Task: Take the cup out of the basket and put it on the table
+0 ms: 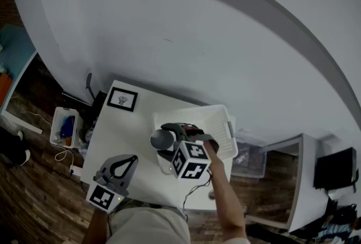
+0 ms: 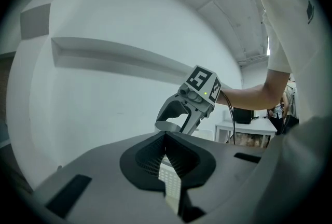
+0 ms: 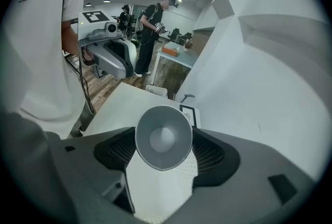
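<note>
A grey cup (image 1: 161, 139) hangs above the white table (image 1: 127, 133), just left of the white perforated basket (image 1: 220, 122). My right gripper (image 1: 169, 136) is shut on the cup. In the right gripper view the cup's (image 3: 163, 137) open mouth faces the camera, between the dark pads. My left gripper (image 1: 128, 162) is at the table's front left corner, apart from the cup, with its jaws together and nothing in them. The left gripper view shows its pads meeting in a V, with the right gripper (image 2: 174, 120) and the cup's rim (image 2: 167, 126) beyond them.
A black-framed card (image 1: 122, 98) lies at the table's back left. On the floor stand a white bin (image 1: 64, 126) to the left and a clear box (image 1: 249, 159) to the right. Another white table (image 1: 304, 181) is further right. A white wall runs behind. A person (image 3: 150, 36) stands in the background.
</note>
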